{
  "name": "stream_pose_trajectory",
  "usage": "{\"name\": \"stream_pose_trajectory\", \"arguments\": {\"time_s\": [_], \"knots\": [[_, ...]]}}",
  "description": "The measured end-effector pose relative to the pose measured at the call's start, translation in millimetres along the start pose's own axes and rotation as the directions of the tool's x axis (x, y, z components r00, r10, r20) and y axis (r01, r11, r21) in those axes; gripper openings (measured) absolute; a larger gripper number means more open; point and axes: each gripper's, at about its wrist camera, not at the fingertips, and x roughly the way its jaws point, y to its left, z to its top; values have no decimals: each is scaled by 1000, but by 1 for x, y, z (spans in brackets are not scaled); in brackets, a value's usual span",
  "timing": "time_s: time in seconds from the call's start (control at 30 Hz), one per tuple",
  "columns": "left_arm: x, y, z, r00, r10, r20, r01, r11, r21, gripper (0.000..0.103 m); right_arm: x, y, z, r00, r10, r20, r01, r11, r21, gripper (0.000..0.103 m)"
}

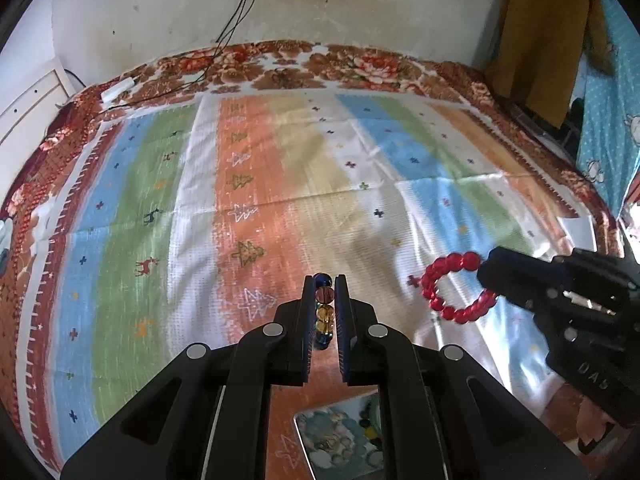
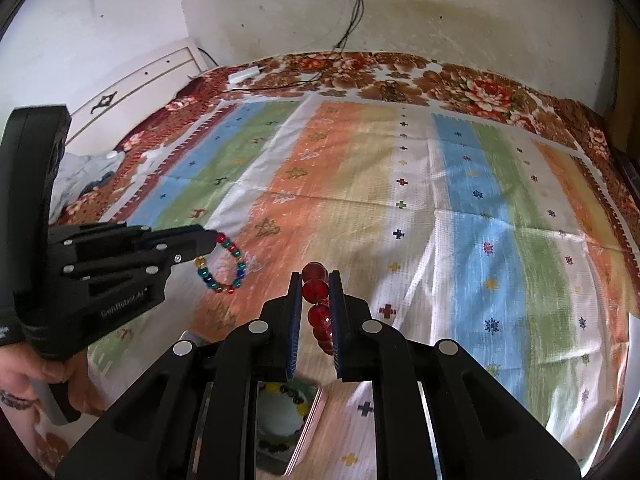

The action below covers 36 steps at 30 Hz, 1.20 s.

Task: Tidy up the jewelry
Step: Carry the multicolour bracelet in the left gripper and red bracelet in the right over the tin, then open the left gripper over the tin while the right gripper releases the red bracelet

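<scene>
Covering most of both views, the striped cloth [image 1: 280, 184] lies over a flowered blanket [image 1: 360, 64] on a bed, and it carries no loose jewelry that can be seen.

Near the lower edge sits a box [image 2: 288, 424], partly hidden by the tools; dark and yellow beads show inside it, so some pieces appear already stored. It is judged to be the destination.

Both bracelets are lifted clear of the cloth and neither has reached the box, so the task is judged mid-way, with placement of both outstanding.

The left gripper [image 1: 324, 312] is clenched on the multicoloured bracelet [image 2: 224, 266]. The right gripper [image 2: 316, 308] is clenched on the red bracelet [image 1: 456, 290].

Each tool's own camera shows only a short run of beads between its pads. The opposite camera alone shows each bracelet as a full loop hanging from the tips. Only the right wrist view shows the person's hand [image 2: 28, 376] on the left handle. Only the left wrist view shows a brown garment [image 1: 548, 36] hanging at right.
</scene>
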Motion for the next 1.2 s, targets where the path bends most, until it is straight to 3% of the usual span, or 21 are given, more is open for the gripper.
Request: {"name": "stream_pose_trajectory", "arguments": {"time_s": [0.5,1.13,1.2], "knots": [[-33,-4,-28,999,-34,36,34,999,2,9,-23,20,-21,997,80,-12,-80,997,-24,14],[-40,-22,-63,1000,-20,10,19,998,52,9,-31,32,-53,990,126,-61,-128,991,-35,14],[-40,-21,-66,1000,-27,3,26,999,42,14,-32,29,-56,989,137,-57,-139,990,-22,17]]}}
